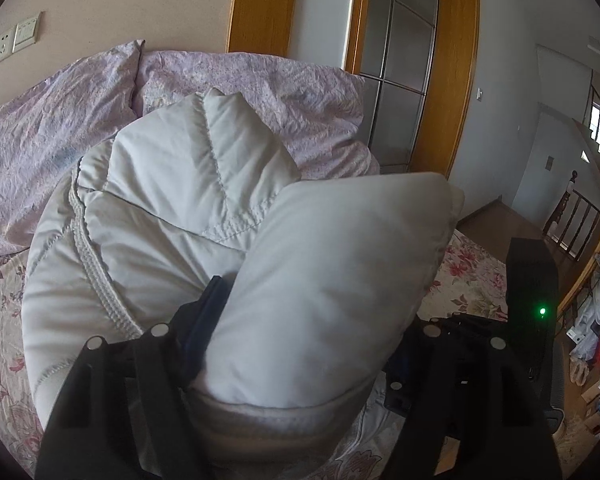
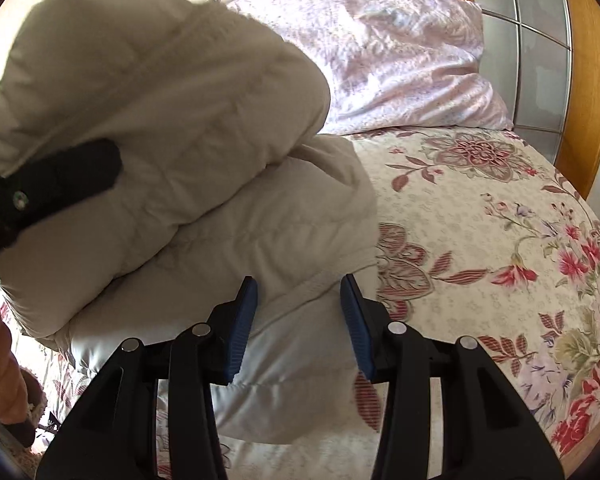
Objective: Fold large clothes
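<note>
With the jacket point(image 2: 204, 184) heaped on the bed point(image 2: 480, 240), a puffy fold sitting between the left gripper's point(image 1: 320, 320) wide jaws and the right gripper point(image 2: 298, 320) open and pressing nothing, the springy padding may well flop back open and undo the fold.

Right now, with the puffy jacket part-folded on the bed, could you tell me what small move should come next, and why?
Probably lower the left gripper and lay its raised fold onto the jacket. That padded fold bulges between its wide jaws, lifted above the lower layers, while the right gripper stands open at the jacket's edge, holding nothing.
</note>
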A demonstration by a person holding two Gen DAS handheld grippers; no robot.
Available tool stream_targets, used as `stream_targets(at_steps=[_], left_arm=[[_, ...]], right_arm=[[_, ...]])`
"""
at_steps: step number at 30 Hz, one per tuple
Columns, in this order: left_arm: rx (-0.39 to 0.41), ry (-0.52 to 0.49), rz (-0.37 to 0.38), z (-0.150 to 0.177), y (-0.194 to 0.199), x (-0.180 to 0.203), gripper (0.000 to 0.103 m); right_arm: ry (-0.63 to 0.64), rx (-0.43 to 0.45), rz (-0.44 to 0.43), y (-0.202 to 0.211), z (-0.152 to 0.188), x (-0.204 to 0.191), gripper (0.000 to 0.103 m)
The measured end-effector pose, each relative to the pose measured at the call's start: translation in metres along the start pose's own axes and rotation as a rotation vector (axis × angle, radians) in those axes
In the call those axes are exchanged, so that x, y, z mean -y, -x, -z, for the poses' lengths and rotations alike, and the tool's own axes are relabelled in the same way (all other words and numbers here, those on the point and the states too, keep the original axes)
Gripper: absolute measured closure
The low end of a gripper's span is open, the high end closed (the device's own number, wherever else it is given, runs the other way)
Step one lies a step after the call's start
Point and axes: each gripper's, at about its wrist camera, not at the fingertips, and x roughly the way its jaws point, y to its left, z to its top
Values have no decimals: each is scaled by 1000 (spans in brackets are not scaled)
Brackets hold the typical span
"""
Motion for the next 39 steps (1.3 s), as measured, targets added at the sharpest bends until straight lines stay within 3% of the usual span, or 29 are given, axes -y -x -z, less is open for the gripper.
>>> stream_targets(at_steps=[15,39], left_arm=[[-28,-40,-18,5,-21,23,28],[-75,-98,12,16,-33,49,28]], right_arm=[[14,-16,-31,-2,2,17,58],[-20,-55,-112,-5,9,36,58]])
